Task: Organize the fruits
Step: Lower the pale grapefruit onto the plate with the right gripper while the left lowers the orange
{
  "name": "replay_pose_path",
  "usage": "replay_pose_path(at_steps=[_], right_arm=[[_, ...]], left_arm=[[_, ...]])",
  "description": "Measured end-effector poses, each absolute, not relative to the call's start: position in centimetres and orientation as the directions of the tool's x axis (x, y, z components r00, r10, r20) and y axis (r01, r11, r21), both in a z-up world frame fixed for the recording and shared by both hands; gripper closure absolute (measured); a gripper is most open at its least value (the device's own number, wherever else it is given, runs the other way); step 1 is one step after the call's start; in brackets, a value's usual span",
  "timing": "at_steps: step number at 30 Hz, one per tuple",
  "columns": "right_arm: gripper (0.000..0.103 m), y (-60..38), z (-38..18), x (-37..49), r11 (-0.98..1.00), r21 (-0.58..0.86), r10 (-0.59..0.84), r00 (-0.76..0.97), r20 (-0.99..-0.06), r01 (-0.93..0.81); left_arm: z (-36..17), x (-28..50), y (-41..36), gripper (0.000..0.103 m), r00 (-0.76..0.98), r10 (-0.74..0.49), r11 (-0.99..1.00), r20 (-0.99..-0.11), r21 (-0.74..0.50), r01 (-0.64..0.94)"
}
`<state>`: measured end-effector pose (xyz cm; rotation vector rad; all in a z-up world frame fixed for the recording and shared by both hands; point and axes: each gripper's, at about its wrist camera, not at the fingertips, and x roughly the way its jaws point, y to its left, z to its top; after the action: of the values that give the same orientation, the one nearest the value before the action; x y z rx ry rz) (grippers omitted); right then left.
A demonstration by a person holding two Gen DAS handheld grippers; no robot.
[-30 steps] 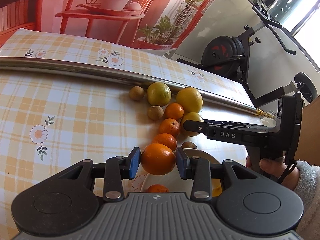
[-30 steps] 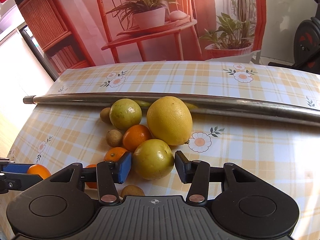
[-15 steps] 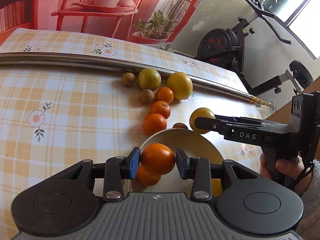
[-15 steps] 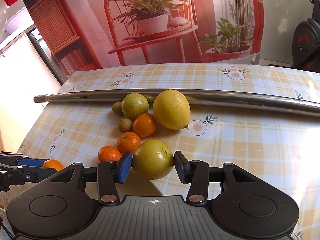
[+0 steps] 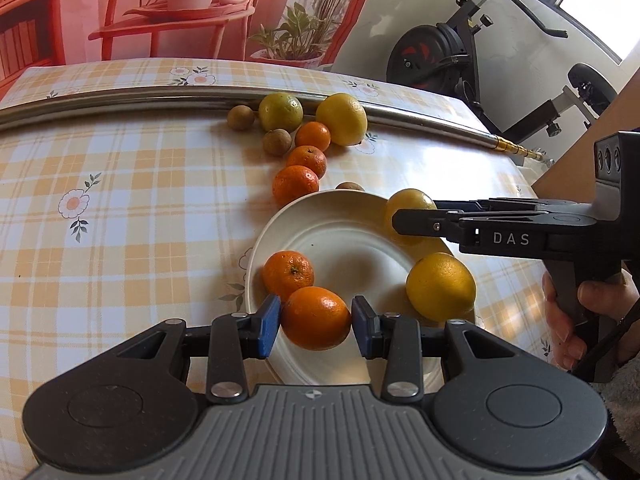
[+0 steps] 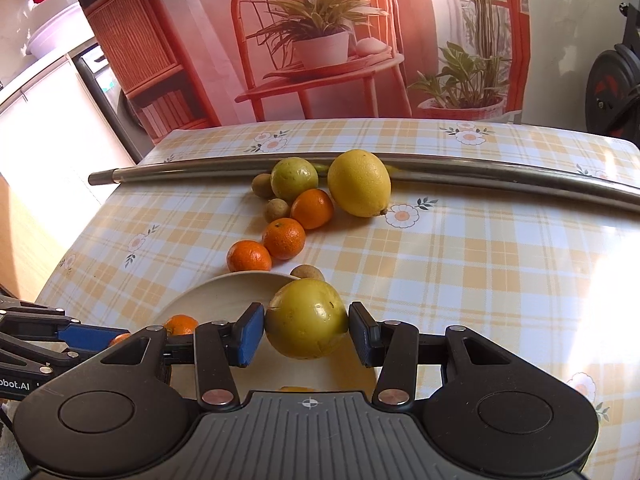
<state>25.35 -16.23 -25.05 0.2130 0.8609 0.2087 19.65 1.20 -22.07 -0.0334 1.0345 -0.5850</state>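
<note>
My left gripper (image 5: 316,322) is shut on an orange mandarin (image 5: 316,317), held above the near rim of a white plate (image 5: 340,232). In the plate lie another mandarin (image 5: 288,274) and a lemon (image 5: 440,286). My right gripper (image 6: 306,330) is shut on a yellow-green round fruit (image 6: 306,322) over the plate's (image 6: 224,292) far right edge; in the left wrist view that fruit (image 5: 406,204) shows behind the right gripper's fingers (image 5: 424,224). Loose on the cloth lie three mandarins (image 6: 284,238), a big lemon (image 6: 359,188), a greenish citrus (image 6: 294,178) and small brown fruits (image 6: 277,210).
A long steel pole (image 6: 500,174) lies across the checked tablecloth just behind the fruit. A person's hand (image 5: 576,320) grips the right tool's handle. An exercise bike (image 5: 444,60) stands beyond the table's far right corner.
Both grippers drew back from the fruit pile toward the plate, each carrying its fruit. The plate has come fully into view, with a mandarin and a lemon in it.
</note>
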Motion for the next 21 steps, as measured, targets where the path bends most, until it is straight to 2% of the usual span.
replay_pose_path(at_steps=[21], right_arm=[[0.06,-15.3,-26.2,24.1,0.97,0.229,0.229,0.606,-0.762,-0.079]], left_arm=[[-22.9,19.1,0.4,0.062,0.376,-0.448,0.846,-0.811,-0.249,0.471]])
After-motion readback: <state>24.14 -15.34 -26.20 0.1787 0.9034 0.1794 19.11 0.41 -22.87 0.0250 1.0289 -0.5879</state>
